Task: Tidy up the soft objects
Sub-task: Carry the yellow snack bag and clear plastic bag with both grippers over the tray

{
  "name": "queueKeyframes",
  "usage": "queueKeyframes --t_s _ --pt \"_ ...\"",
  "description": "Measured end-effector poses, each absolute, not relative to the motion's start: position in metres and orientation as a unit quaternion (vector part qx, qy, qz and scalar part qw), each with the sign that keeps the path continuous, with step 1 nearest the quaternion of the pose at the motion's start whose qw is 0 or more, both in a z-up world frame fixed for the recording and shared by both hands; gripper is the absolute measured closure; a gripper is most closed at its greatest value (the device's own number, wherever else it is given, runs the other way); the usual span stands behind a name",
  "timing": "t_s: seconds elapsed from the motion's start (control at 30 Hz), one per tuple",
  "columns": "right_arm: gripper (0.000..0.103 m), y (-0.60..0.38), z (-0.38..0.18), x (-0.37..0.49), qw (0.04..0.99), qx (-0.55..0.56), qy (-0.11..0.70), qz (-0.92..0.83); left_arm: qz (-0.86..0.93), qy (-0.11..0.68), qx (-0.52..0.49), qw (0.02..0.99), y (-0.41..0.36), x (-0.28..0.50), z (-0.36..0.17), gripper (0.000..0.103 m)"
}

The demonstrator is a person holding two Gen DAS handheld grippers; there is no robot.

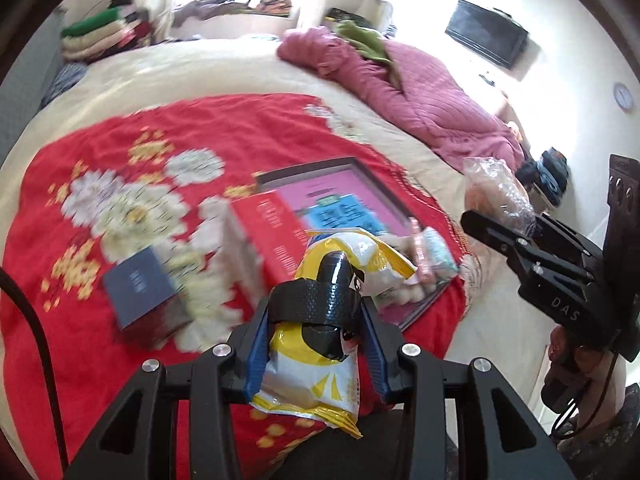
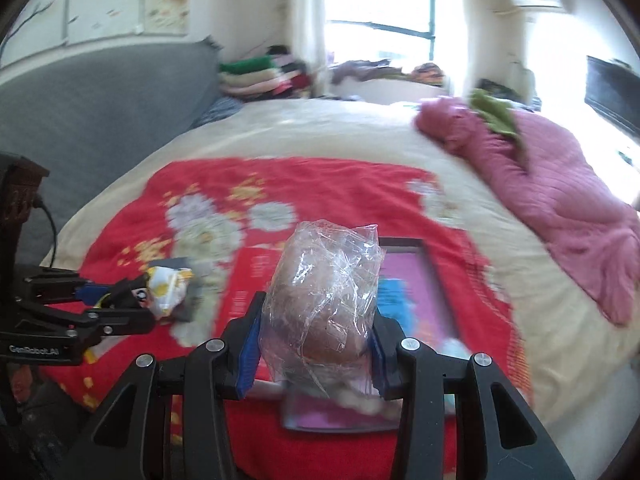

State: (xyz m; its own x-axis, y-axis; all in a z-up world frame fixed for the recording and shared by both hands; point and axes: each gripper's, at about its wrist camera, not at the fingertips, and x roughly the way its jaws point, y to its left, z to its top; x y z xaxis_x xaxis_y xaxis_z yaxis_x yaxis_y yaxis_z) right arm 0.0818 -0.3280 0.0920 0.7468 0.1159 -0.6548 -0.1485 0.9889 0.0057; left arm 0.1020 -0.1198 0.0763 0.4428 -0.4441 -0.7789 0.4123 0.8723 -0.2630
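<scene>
My left gripper point(image 1: 316, 312) is shut on a yellow and white snack bag point(image 1: 320, 364) and holds it above the red flowered blanket point(image 1: 160, 128). It also shows in the right wrist view point(image 2: 132, 300), with the bag point(image 2: 168, 284). My right gripper point(image 2: 316, 332) is shut on a clear plastic bag with brown bread point(image 2: 324, 300) inside, held over a pink tray point(image 2: 416, 280). In the left wrist view the right gripper point(image 1: 500, 228) and its bag point(image 1: 496, 192) are at the right. More soft packets point(image 1: 432, 252) lie on the pink tray point(image 1: 340, 188).
A red box point(image 1: 272, 232) stands beside the tray. A dark blue box point(image 1: 140, 292) lies on the blanket to the left. A pink quilt point(image 1: 420, 92) lies at the far right of the bed. Folded clothes point(image 1: 104, 32) are stacked at the back.
</scene>
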Motion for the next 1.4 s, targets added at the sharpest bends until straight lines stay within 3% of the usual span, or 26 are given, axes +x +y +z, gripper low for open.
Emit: queueKeyframes --t_s 0.57,1.4 --pt "0.058 -0.385 0.062 0.059 0.928 0.017 0.37 0.051 -0.267 0.477 0.047 0.836 -0.225 0.129 0.059 0.061" --pt "0.058 -0.352 -0.025 0.075 0.887 0.036 0.444 0.123 -0.247 0.535 0.051 0.806 -0.253 0.192 -0.005 0.061"
